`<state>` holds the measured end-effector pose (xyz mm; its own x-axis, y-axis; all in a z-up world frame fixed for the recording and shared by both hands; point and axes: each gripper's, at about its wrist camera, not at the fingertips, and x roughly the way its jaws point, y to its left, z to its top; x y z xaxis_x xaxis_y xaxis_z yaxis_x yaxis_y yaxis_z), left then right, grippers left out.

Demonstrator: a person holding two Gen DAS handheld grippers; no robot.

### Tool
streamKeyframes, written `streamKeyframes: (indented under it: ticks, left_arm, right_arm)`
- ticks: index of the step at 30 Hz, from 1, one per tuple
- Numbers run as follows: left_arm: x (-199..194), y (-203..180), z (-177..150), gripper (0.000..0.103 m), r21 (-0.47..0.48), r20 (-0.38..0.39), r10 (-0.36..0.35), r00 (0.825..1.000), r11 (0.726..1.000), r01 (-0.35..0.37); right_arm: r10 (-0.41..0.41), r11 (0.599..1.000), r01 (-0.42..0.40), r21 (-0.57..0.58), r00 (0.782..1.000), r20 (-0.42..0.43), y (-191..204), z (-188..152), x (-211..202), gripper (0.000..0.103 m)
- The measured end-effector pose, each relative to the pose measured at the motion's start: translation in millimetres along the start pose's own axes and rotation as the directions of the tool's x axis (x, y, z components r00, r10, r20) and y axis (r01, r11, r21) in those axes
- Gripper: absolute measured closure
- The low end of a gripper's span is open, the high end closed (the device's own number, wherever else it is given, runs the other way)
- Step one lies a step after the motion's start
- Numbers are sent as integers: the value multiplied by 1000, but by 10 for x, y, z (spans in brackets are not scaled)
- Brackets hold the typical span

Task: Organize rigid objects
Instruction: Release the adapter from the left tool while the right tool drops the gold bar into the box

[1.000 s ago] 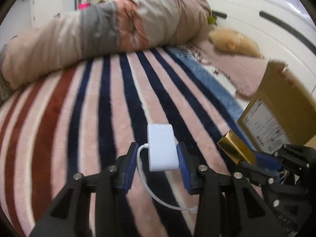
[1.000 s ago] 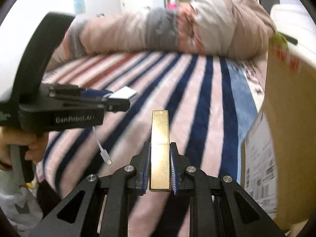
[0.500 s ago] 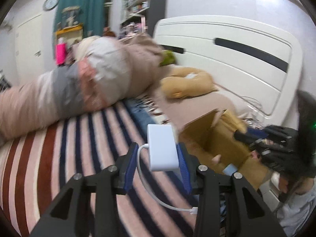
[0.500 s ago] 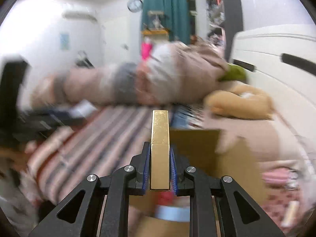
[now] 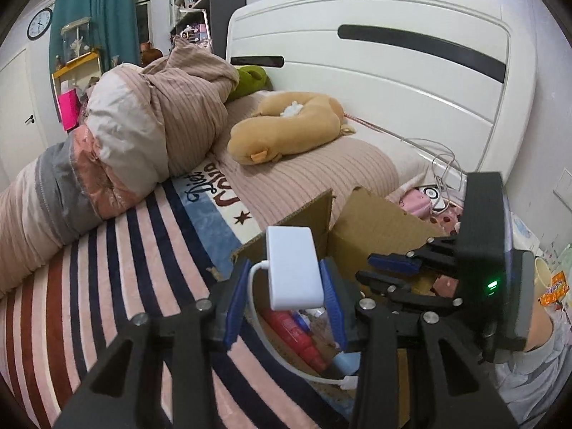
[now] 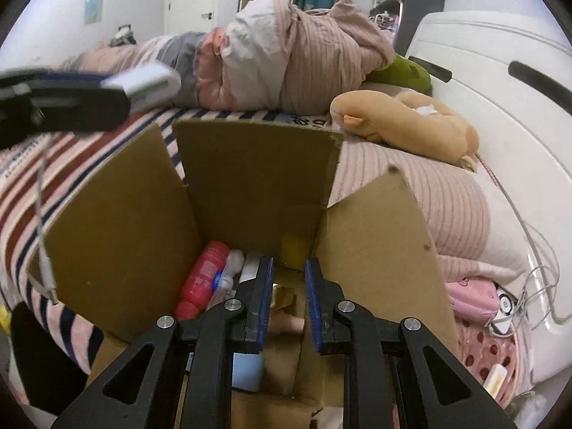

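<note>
The left gripper (image 5: 284, 287) was clamped on a white adapter (image 5: 292, 267), held above the near left edge of the open box (image 6: 250, 168). The right gripper (image 6: 289, 298) hung over the box, jaws apart and empty, a red bottle (image 6: 205, 275) lying inside.

A white adapter (image 5: 293, 268) with a thin white cable (image 5: 286, 354) is being held above the open cardboard box (image 6: 257, 164), its flat face showing, the cable looping down toward 5 o'clock and ending in a small plug. Inside the box, a red bottle (image 6: 205, 275) is lying at 9 o'clock, a gold bar (image 6: 284, 298) is resting at the centre, a light blue block (image 6: 246, 371) is sitting at 6 o'clock.
</note>
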<state>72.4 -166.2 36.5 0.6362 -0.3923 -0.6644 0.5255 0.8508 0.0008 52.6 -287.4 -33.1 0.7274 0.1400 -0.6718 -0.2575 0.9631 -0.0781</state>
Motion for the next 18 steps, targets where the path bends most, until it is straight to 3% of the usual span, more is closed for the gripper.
streamKeyframes:
  ticks: [7,18]
  left_arm:
    - [81,-107,45,66,36,-33,-10,999,999,11]
    - [739,-391,86,65,78,-181,5,984,997,9]
  right_arm:
    - [20,1000,-21,23,999,33,-42,-62,-184,89]
    - [72,997,-74,27,995,62,-166,-144,-225,88]
